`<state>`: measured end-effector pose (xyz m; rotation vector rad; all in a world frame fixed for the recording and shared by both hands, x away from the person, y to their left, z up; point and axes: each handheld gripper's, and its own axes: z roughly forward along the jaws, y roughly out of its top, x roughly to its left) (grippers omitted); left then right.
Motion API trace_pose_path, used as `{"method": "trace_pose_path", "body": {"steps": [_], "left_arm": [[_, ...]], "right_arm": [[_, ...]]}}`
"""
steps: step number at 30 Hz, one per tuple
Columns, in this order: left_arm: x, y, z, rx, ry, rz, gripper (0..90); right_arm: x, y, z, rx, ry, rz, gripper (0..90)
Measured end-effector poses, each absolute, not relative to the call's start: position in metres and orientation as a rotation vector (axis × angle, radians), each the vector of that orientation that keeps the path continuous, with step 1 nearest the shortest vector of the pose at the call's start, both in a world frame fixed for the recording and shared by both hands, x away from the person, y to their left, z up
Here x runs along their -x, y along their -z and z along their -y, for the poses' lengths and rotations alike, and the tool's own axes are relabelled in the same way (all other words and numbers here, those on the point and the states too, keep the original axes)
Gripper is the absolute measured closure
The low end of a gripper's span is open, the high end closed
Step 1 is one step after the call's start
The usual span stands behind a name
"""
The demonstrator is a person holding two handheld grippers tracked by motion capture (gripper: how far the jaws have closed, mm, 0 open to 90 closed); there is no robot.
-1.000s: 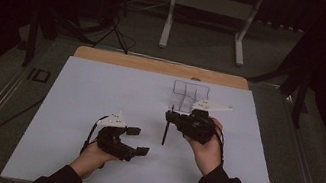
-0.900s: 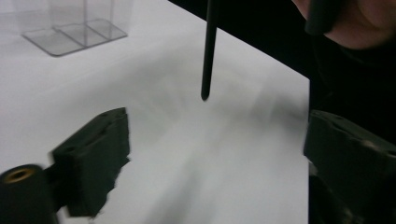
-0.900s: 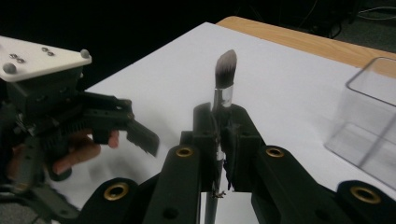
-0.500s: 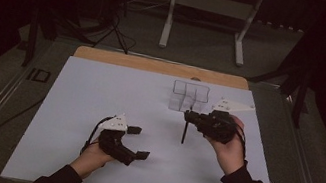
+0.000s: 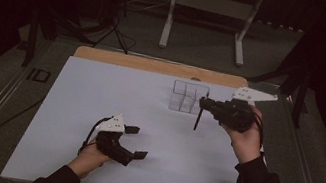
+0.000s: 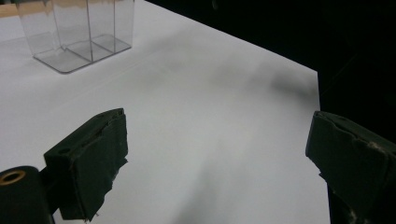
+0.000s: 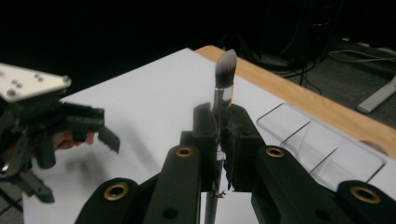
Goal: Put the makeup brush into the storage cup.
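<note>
The right gripper (image 7: 219, 154) is shut tight on a makeup brush (image 7: 223, 77). It pinches the brush on its thin stick part, just under the shiny metal band. In the right gripper view the soft grey hairs poke up above the two black jaws. In the high view the right gripper (image 5: 204, 104) is held up over the white table (image 5: 99, 95), just beside the clear plastic organizer (image 5: 189, 97), and the dark handle of the brush hangs down below the jaws.

The left gripper (image 5: 137, 143) rests low on the near side of the table, well apart from the brush. Its jaws have just been opening, and now they stand wide with nothing between them. In the left gripper view there is just white table between the two black pads (image 6: 95, 158), with the organizer (image 6: 77, 32) far off at the top.

The brush looks very light. The stick is thin, hard and smooth, so it could slip or swing in the jaws. The hairs are soft and would bend or get squashed, so they are not a good place to grab. The best place to hold is the stick near the metal band, right where it is held now. The organizer has small open boxes with thin walls. It looks light too, and could slide if bumped.
</note>
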<state>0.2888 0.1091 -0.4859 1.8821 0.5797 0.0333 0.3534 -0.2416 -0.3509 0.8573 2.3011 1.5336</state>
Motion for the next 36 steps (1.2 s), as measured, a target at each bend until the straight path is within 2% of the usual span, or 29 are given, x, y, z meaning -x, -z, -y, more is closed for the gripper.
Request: {"method": "trace_pose_path", "body": {"steps": [18, 36], "left_arm": [[-0.287, 0.487, -0.11, -1.882, -0.029, -0.567, 6.9], [-0.286, 0.49, -0.108, -1.89, -0.028, -0.579, 6.9]], "right_arm": [[-0.396, 0.318, 0.228, -0.765, -1.488, -2.177, 84.1], [-0.446, 0.327, 0.222, -0.852, -1.511, -2.114, 84.0]]}}
